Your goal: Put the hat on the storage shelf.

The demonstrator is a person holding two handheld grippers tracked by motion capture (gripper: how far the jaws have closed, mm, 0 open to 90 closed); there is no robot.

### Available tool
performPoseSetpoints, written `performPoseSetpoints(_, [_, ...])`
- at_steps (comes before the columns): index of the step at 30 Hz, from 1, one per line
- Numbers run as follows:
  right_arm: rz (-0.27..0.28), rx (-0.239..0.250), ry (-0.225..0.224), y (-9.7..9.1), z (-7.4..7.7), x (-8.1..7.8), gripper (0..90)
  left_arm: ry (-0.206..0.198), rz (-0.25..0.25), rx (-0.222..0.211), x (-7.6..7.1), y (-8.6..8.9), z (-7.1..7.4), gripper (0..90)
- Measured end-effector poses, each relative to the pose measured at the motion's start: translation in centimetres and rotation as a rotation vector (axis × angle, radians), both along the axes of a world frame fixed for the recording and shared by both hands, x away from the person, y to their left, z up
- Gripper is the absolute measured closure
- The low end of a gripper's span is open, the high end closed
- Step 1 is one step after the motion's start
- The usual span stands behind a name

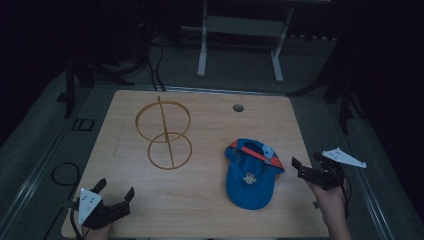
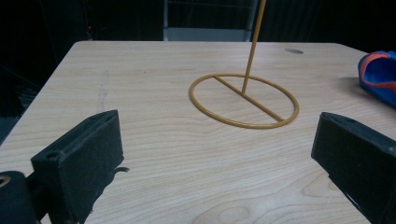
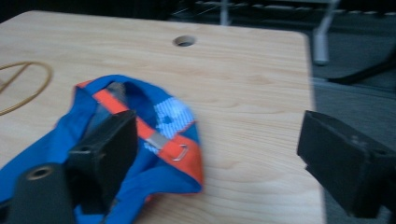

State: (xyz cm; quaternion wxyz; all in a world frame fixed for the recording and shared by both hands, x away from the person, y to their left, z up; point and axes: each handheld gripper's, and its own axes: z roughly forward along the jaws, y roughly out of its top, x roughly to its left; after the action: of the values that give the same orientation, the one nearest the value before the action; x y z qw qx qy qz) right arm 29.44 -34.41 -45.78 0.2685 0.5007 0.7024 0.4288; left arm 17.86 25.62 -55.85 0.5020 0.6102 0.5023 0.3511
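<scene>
- Blue cap point(image 1: 250, 176) with an orange strap lies on the wooden worktop point(image 1: 210, 210), right of the middle, its opening turned up.
- Right claw point(image 1: 306, 169) hovers just beside the cap's right edge, jaws spread, holding nothing; a hand point(image 1: 331, 202) grips it from below.
- In the right gripper view, one jaw stands over the cap point(image 3: 140, 135) near the strap and its metal buckle; the other is over bare wood.
- Left claw point(image 1: 116, 194) sits at the near left corner, jaws wide apart and empty.
- Yellow wire stand point(image 1: 164, 134), a ring base with an upright rod and upper ring, stands left of the cap, well apart from both claws; it shows ahead of the left claw point(image 2: 243, 100).
- Small round hole point(image 1: 238, 107) marks the far side.
</scene>
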Motion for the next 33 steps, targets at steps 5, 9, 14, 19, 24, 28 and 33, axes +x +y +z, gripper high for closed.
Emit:
performPoseSetpoints(5, [0.065,0.001,0.025,1.3,-0.6,1.2,13.6,0.016,-0.023,0.017,0.1,-0.2,-0.1,2.4])
performPoseSetpoints(9, [0.097,0.002,0.048,2.4,-1.4,2.2,16.5,0.030,-0.046,0.017,0.2,-0.4,-0.2,2.4])
performPoseSetpoints(14, [0.130,-0.031,0.083,3.5,-2.5,4.0,24.7,0.036,-0.061,0.014,0.3,-0.5,-0.2,2.4])
performPoseSetpoints(19, [0.145,-0.036,0.129,4.3,-3.9,6.2,29.7,0.031,-0.063,0.012,0.3,-0.5,-0.2,2.4])
performPoseSetpoints(24, [0.129,-0.026,0.171,4.7,-5.3,8.2,29.7,0.030,-0.066,0.011,0.3,-0.5,-0.2,2.4])
performPoseSetpoints(28, [0.104,-0.040,0.192,4.9,-6.4,9.5,30.1,0.029,-0.073,0.012,0.3,-0.5,-0.2,2.4])
performPoseSetpoints(33, [0.103,-0.046,0.248,5.2,-8.1,10.5,33.7,0.029,-0.070,0.009,0.2,-0.5,-0.2,2.4])
